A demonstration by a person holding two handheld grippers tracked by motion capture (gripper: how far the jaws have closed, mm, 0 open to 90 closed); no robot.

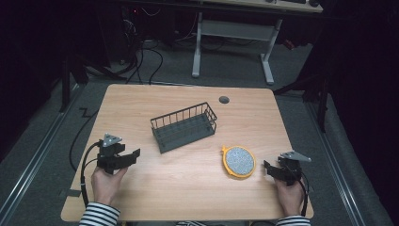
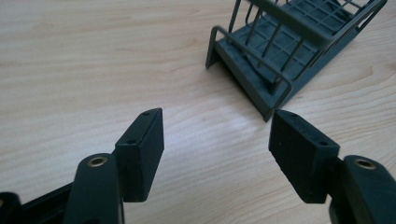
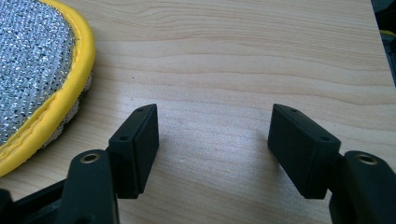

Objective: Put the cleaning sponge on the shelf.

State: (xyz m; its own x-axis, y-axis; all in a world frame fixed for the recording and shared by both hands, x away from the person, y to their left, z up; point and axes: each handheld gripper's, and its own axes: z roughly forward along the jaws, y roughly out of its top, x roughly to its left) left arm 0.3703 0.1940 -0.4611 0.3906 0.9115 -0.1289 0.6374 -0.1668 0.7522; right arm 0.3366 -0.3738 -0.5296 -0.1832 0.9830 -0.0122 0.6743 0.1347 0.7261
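Start of the job, by my reading: nothing is held, both my grippers rest near the table's (image 1: 141, 197) front edge. The work looks like getting the scouring pad (image 1: 239, 161) into the wire basket (image 1: 184, 127), so the step in hand is the approach.

Left gripper (image 1: 134, 154): fingers (image 2: 140, 154) apart, bare wood between them. From the left gripper view the basket sits at about 1 o'clock, its near corner just past my right-hand pad, not touching. It lies tipped or skewed in that view; I cannot tell whether it stands flat.

Right gripper (image 1: 268, 165): fingers (image 3: 135, 149) wide apart, nothing between them. In the right gripper view the pad, silver mesh with a yellow rim, lies at 10 o'clock, just beside my left-hand finger but apart from it. In the high view it lies flat on the table, at 5 o'clock from the basket and near it.

Next move, as I judge it: swing the right gripper toward 10 o'clock, bring one finger under or over the yellow rim, and close there. The pad is thin and lies flat, so the edge is the only purchase. The left could steady the basket.
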